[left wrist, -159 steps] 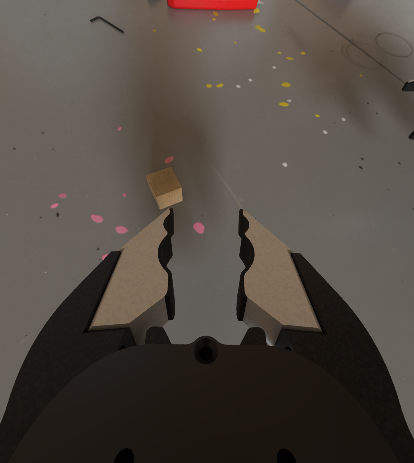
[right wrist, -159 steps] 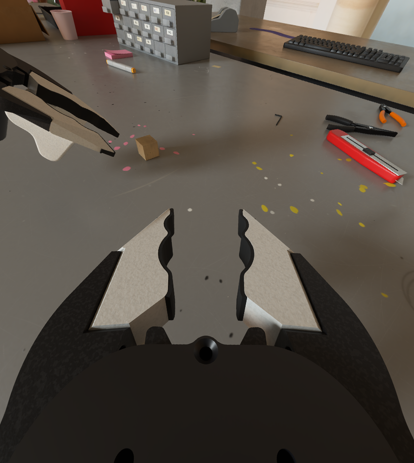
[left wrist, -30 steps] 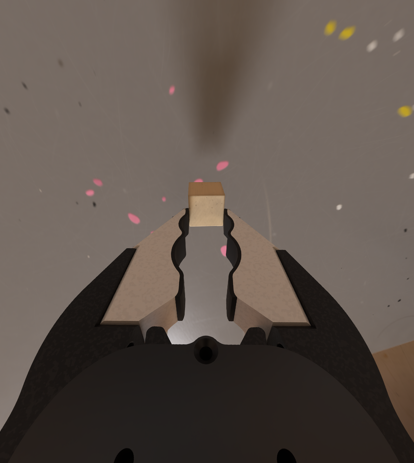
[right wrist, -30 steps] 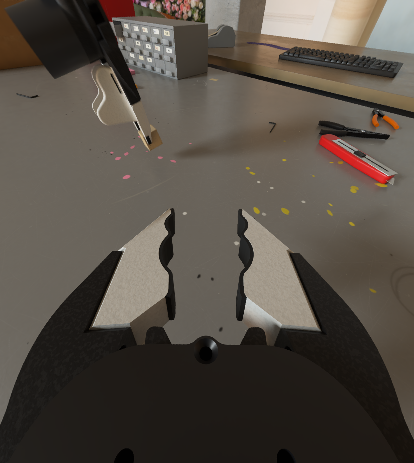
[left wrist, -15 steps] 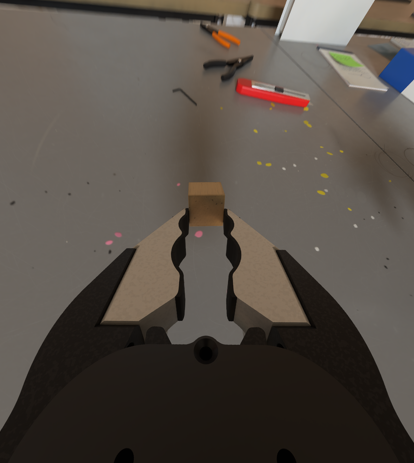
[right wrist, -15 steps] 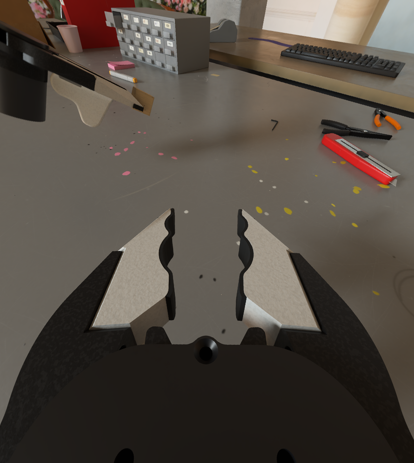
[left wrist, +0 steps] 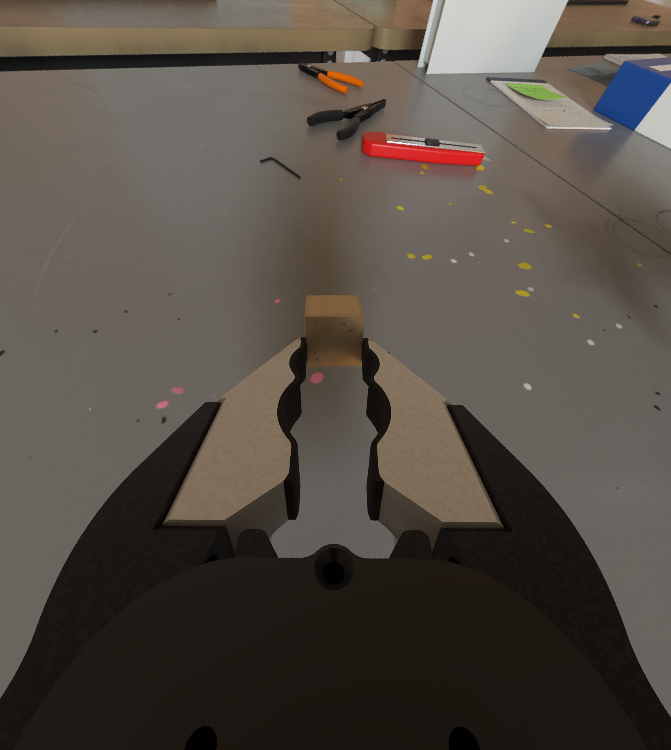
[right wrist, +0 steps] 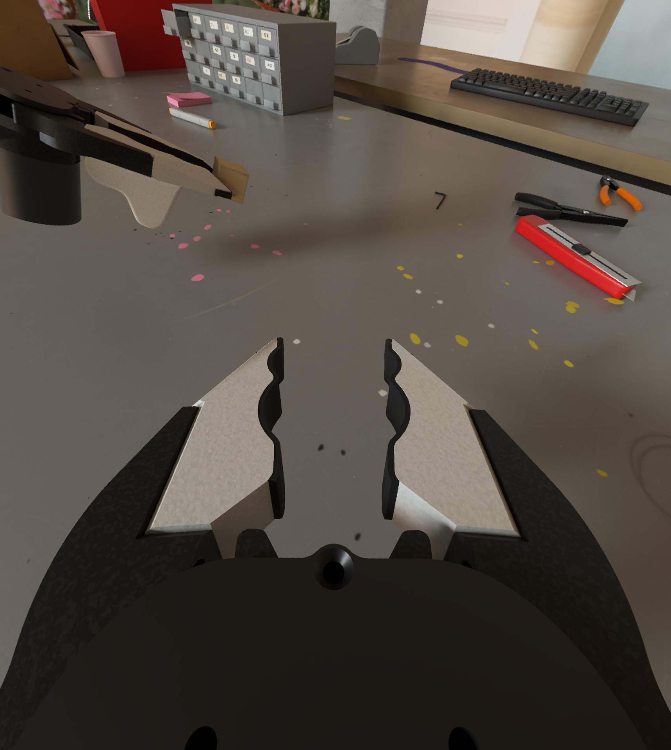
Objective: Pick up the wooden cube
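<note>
The small wooden cube (left wrist: 334, 329) sits clamped between the tips of my left gripper (left wrist: 333, 350), held in the air above the grey table (left wrist: 123, 203). In the right wrist view the left gripper (right wrist: 220, 178) shows at the upper left, nearly level, with the cube (right wrist: 231, 178) at its tips well above the table (right wrist: 325, 259). My right gripper (right wrist: 332, 345) is open and empty, low over the table's near middle, apart from the cube.
A red utility knife (left wrist: 423, 148), black pliers (left wrist: 346, 115), orange-handled pliers (left wrist: 332, 78) and a small hex key (left wrist: 280, 167) lie ahead. A grey drawer cabinet (right wrist: 256, 61), pink notes (right wrist: 188, 98), a marker (right wrist: 192, 118), a cup (right wrist: 104, 52) and a keyboard (right wrist: 549, 95) stand at the back.
My left gripper closed on the cube, lifted it off the table and tilted from pointing down to nearly level. In the last half second it shifted slightly. The right gripper stayed open and almost still.
</note>
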